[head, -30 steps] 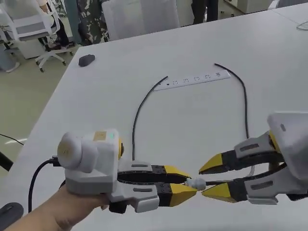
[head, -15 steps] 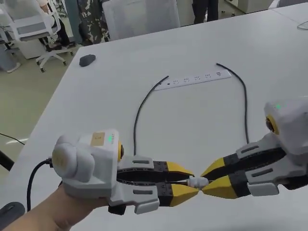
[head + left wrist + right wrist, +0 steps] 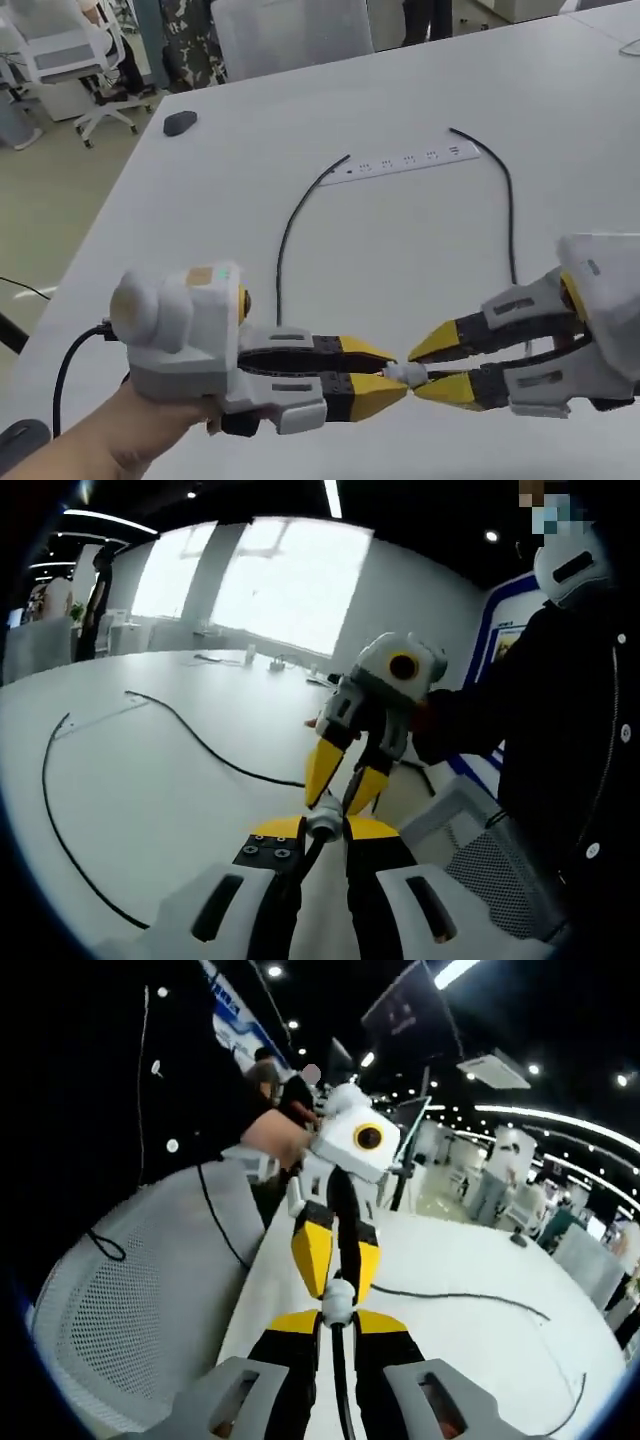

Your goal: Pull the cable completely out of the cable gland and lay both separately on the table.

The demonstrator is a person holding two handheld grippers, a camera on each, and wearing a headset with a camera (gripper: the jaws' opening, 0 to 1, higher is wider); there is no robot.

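With the cable gland [image 3: 405, 375] pinched in the closed left gripper [image 3: 394, 373] at lower centre, the cable [image 3: 511, 220] should be clamped by the slightly parted right gripper [image 3: 418, 374], then drawn straight out.

Gland look: small whitish plastic cable gland [image 3: 405, 375], short and rounded.
Gland position: in the air above the white table, pinched between the tips of the left gripper [image 3: 324, 830].
Gland neighbour: the parted tips of the right gripper [image 3: 338, 1322] sit just beside its far end.
Cable look: thin black cable [image 3: 340, 1365].
Cable state: one end meets the gland, not pulled free.
Cable course: straight back from the gland between the right gripper's jaws.
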